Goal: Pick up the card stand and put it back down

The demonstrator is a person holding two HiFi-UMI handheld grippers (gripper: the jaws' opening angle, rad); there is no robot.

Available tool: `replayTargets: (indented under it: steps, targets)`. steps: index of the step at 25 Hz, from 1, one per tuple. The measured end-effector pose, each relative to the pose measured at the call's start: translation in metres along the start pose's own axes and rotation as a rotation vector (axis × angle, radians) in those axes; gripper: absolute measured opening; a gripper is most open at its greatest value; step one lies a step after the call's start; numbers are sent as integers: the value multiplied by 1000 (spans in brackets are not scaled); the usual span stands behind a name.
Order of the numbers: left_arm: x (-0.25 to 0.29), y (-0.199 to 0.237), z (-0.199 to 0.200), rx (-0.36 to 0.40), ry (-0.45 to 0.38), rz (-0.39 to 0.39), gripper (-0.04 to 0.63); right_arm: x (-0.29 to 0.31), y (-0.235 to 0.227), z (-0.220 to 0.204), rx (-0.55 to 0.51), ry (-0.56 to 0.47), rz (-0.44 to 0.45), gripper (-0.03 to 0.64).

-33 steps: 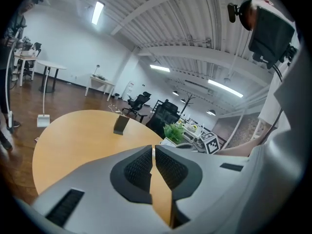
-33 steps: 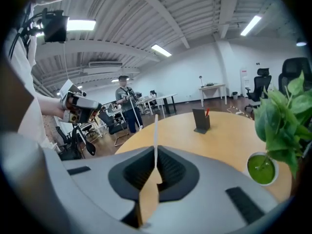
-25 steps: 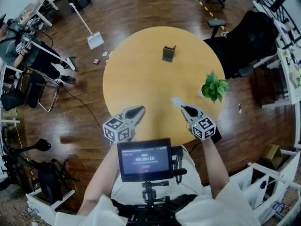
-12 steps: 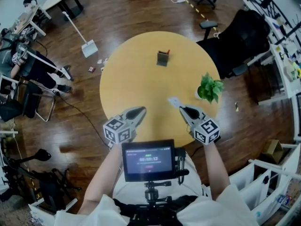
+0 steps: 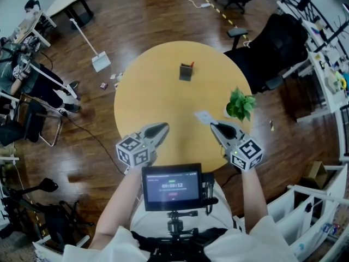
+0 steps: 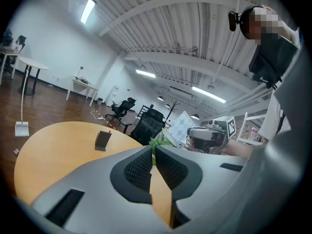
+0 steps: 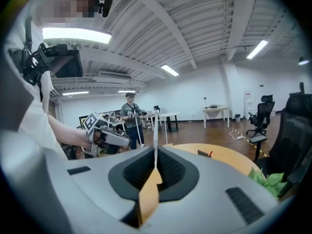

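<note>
The dark grey card stand (image 5: 186,71) stands upright on the far part of the round yellow table (image 5: 158,91), with a small red bit at its top; it also shows in the left gripper view (image 6: 102,140) and the right gripper view (image 7: 204,153). My right gripper (image 5: 214,125) hangs over the table's near right edge, shut on a white card (image 5: 204,116). That card is seen face-on from the left gripper (image 6: 183,128) and edge-on between my right jaws (image 7: 155,130). My left gripper (image 5: 163,126) hovers at the near left edge, shut with nothing in it. Both are far from the stand.
A small green potted plant (image 5: 240,105) stands at the table's right edge, close to the right gripper. A black office chair (image 5: 283,48) is behind the table on the right. A long-handled dustpan (image 5: 101,61) lies on the floor, and a seated person (image 5: 32,75) is at far left.
Both grippers have lifted, the right one more, with the white card still in its jaws. The head view has shifted, so the table sits slightly lower in the picture.
</note>
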State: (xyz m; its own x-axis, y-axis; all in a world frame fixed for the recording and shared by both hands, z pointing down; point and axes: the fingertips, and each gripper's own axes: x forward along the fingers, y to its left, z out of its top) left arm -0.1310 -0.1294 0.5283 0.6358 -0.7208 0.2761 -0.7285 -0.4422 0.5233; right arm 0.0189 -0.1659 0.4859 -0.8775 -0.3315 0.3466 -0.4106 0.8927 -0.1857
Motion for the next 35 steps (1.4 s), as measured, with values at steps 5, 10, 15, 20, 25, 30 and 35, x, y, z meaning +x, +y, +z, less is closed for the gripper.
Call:
replayTargets:
  steps: [5,10,15,20,25,30,35]
  targets:
    - [-9,-3,14,11,-18,-3,11,-10,4,21,-36,-13,-4,21]
    - [-16,-4,25,20,-34,-5,11,-22,8,42,-63,-30,-10,21]
    - [-20,-8,29,38,-36,-15,11,-31,15,53,-88,-36,-7,21]
    - [-22,-10,29,48,-36,-23,11,-37,20,53,-89,-30,4,21]
    - [-21,-17,34,62,-35,-36,11,-45,25,57,-85,-36,17,21]
    - [-18,-24,43,80,-27,-47,11,-52,31,70,-99,-40,25,21]
    - [-19,-26,52,122,-12,-38,11,-53,34,83,-115,-42,41,21]
